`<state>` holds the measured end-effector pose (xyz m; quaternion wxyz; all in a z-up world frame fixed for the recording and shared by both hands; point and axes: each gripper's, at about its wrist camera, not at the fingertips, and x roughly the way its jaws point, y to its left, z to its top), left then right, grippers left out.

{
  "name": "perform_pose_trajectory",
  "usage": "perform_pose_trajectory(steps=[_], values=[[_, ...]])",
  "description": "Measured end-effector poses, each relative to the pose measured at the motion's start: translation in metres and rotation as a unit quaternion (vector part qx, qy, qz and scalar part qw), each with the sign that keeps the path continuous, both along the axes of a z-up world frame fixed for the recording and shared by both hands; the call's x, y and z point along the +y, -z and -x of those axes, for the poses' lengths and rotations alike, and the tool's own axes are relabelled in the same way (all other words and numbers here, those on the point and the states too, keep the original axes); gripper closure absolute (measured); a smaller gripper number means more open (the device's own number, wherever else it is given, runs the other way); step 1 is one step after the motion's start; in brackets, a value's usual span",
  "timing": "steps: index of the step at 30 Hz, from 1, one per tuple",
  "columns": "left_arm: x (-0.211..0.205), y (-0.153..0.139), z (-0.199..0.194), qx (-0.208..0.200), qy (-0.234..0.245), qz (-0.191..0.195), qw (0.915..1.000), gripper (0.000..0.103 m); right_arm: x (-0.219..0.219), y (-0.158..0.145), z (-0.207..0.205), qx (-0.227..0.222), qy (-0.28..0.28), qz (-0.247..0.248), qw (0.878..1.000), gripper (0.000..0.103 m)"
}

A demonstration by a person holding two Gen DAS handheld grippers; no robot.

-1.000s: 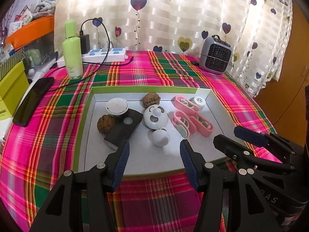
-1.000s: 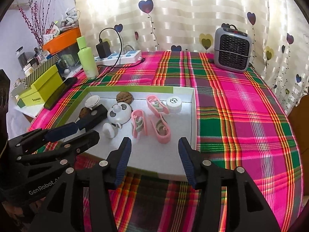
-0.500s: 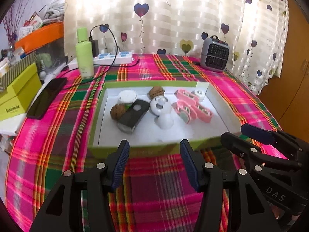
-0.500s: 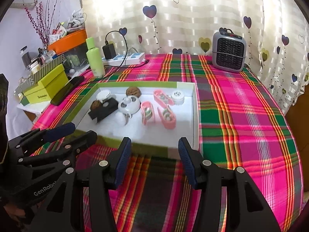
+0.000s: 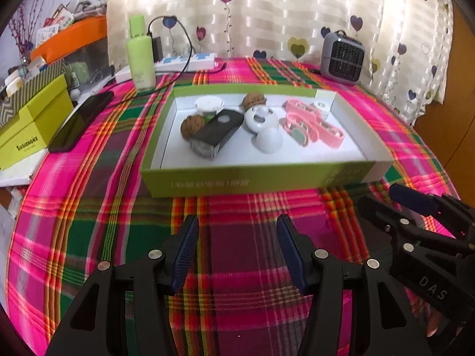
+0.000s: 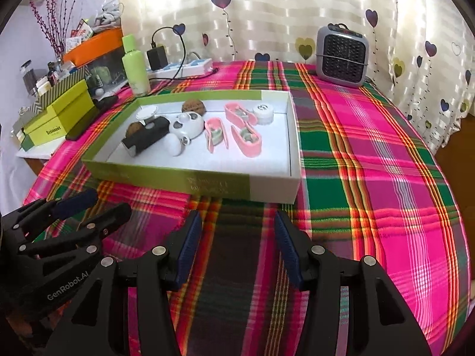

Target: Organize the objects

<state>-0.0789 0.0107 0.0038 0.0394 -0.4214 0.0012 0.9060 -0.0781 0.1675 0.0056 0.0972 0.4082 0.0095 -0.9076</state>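
- Left gripper [image 5: 237, 246]: black plastic frame w/ triangular cut-outs, silver screws, ribbed dark-blue pads on fingers [image 5: 182, 255]; "GenRobot.AI" in white.
- Right gripper [image 6: 234, 243]: same build, blue pads, silver screws; "DAS" lettering on side.

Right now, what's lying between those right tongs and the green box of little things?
Nothing but bare plaid tablecloth. The right wrist view shows the right tongs, open and empty, with only cloth between them and the green box.
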Motion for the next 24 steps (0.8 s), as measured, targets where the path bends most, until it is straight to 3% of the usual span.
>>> perform_pose_trajectory(steps=[7, 10, 16, 20, 24], values=[[0.0, 0.002, 0.004, -0.009, -0.008, 0.003, 0.9999, 0.049, 0.003, 0.007, 0.006, -0.021, 0.015, -0.011, 1.0, 0.051], [0.006, 0.004, 0.005, -0.012, -0.002, 0.019, 0.9997, 0.043, 0.006, 0.008, 0.007, -0.026, 0.022, -0.01, 0.999, 0.05], [0.007, 0.004, 0.006, -0.014, -0.002, 0.016, 0.9998, 0.037, 0.002, 0.01, 0.008, -0.026, 0.022, -0.032, 0.999, 0.05], [0.007, 0.004, 0.006, -0.015, -0.001, 0.016, 0.9998, 0.035, 0.005, 0.011, 0.01, -0.028, 0.03, -0.034, 0.999, 0.043], [0.007, 0.004, 0.007, -0.015, -0.002, 0.015, 0.9998, 0.034, 0.005, 0.01, 0.011, -0.029, 0.032, -0.035, 0.998, 0.042]])
